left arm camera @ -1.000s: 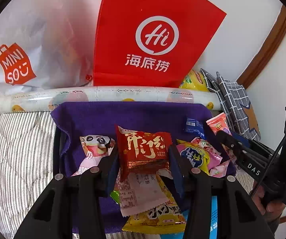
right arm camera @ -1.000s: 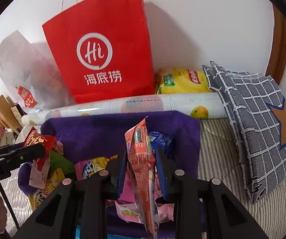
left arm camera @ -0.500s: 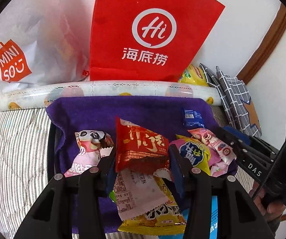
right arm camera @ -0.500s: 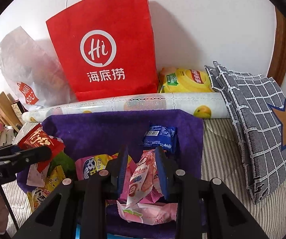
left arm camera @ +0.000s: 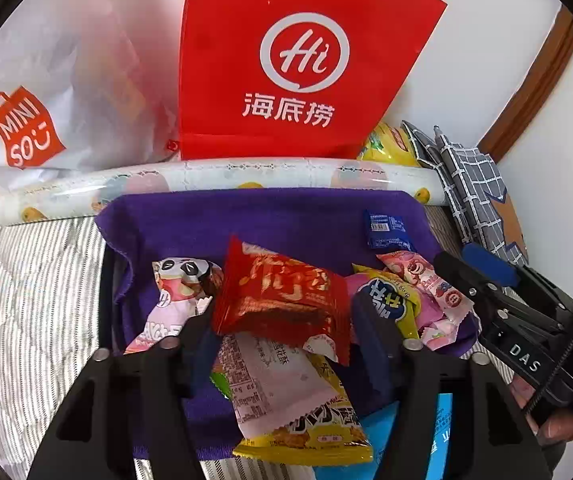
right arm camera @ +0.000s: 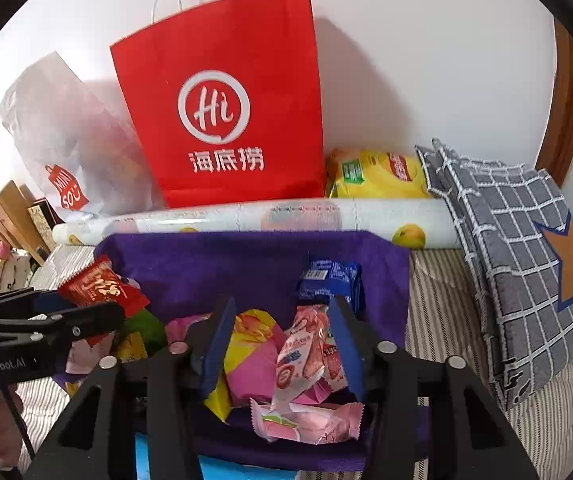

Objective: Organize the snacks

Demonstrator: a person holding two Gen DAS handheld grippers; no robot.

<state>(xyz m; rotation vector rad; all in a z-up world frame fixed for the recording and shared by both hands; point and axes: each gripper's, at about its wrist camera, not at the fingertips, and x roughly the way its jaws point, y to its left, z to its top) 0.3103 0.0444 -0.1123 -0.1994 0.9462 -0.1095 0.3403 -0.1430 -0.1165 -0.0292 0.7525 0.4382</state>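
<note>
Spread over a striped bed cover [left arm camera: 34, 300]: a purple cloth [left arm camera: 270, 216], taken here as the landmark.

On the cloth's middle, a red crinkled foil snack packet with gold lettering [left arm camera: 286, 296], tilted, resting on a pale pink wrapper [left arm camera: 274, 384] and a yellow snack bag [left arm camera: 310, 436]. Left gripper [left arm camera: 282, 320] astride that red packet, fingers [left arm camera: 202, 336] opening, packet between them, pads apparently just clear of its sides, though contact on the near edge cannot be ruled out.

Toward the cloth's left part, a white-and-pink packet with a panda face [left arm camera: 174, 292]. Toward its right part, a heap of small snacks: a pink strawberry-bear sachet [right arm camera: 310, 352], a yellow-and-pink packet [right arm camera: 250, 356], a pale pink wrapped sweet [right arm camera: 306, 420]. Right gripper [right arm camera: 282, 344] over this heap, fingers [right arm camera: 216, 340] opening, the bear sachet standing loosely between them, leaning on the right finger, not pinched.

Near the cloth's far right corner, a small dark blue packet [right arm camera: 332, 280], lying flat, apart from the heap.

Along the cloth's far edge, a rolled white printed sheet with fruit pictures [right arm camera: 246, 216]. Behind that, against the wall: a tall red paper bag with white logo [right arm camera: 222, 100], a white translucent plastic shopping bag [left arm camera: 46, 92] to its left, a yellow crisp bag [right arm camera: 374, 176] to its right. Off the cloth's right side, a grey checked cushion with an orange star [right arm camera: 526, 248].
</note>
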